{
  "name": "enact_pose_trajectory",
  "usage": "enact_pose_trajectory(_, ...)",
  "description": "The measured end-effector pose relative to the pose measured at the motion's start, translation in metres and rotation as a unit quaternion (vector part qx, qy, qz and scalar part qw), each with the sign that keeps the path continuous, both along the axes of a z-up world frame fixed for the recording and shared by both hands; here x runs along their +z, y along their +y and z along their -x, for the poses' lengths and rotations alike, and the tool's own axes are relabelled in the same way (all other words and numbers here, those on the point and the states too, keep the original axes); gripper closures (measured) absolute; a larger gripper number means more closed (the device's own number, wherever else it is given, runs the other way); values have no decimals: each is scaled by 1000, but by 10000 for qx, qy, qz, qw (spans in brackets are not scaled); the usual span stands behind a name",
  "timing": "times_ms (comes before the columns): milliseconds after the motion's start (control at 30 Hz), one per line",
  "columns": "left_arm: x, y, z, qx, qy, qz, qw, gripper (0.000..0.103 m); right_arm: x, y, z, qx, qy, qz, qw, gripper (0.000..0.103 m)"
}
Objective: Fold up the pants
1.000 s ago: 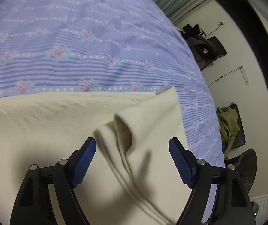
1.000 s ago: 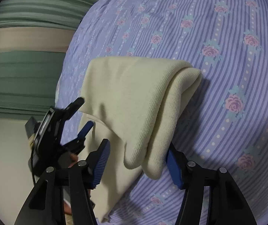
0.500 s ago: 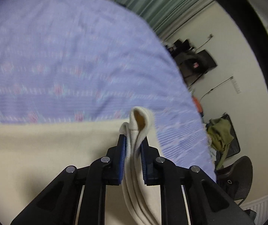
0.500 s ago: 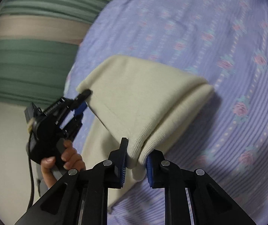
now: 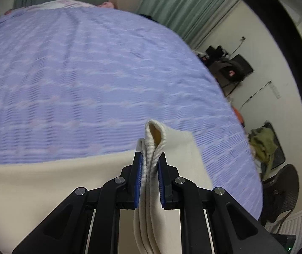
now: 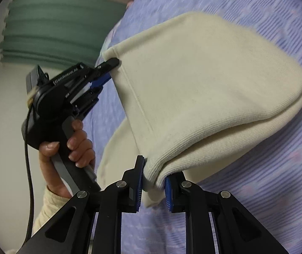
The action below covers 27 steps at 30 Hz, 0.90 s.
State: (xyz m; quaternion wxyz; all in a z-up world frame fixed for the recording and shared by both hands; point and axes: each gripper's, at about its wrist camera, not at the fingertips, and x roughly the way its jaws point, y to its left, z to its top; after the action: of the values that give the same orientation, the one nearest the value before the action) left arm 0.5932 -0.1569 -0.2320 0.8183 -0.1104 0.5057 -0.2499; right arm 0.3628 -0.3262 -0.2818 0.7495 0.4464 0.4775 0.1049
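The cream knit pants are folded over and lifted off the bed. My left gripper is shut on a bunched corner of the pants, several layers pinched between the blue pads. In the right wrist view my left gripper grips the far corner, held by a hand. My right gripper is shut on the near ribbed corner. The cloth hangs stretched between both grippers, and its folded end trails toward the right.
The bed carries a purple striped floral sheet. Green curtains hang behind. Beyond the bed's right edge are a dark chair, an olive garment on a stand, and a cream wall.
Both grippers went from open around the pants' corners to shut on them. They have lifted the cloth up off the sheet, and both views tilted upward.
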Motion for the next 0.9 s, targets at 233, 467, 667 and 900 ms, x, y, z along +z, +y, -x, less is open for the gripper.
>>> enact_pose_trajectory(233,-44,64,1,276,387,-211,9986,89,-36,70,-16,473,482,22,9977,84)
enact_pose_trajectory(467,-78,88,-7,340,523,-508,9968,90,-71,121,-36,757,877,95,9932,84)
enact_pose_trajectory(667,-87,80,-8,450,582,-531,9959,88,-78,139,-51,849,1018,255,9908,84)
enact_pose_trajectory(900,-78,89,6,801,425,-1268,9878,56,-76,163,-32,1346,1403,366,9802,76)
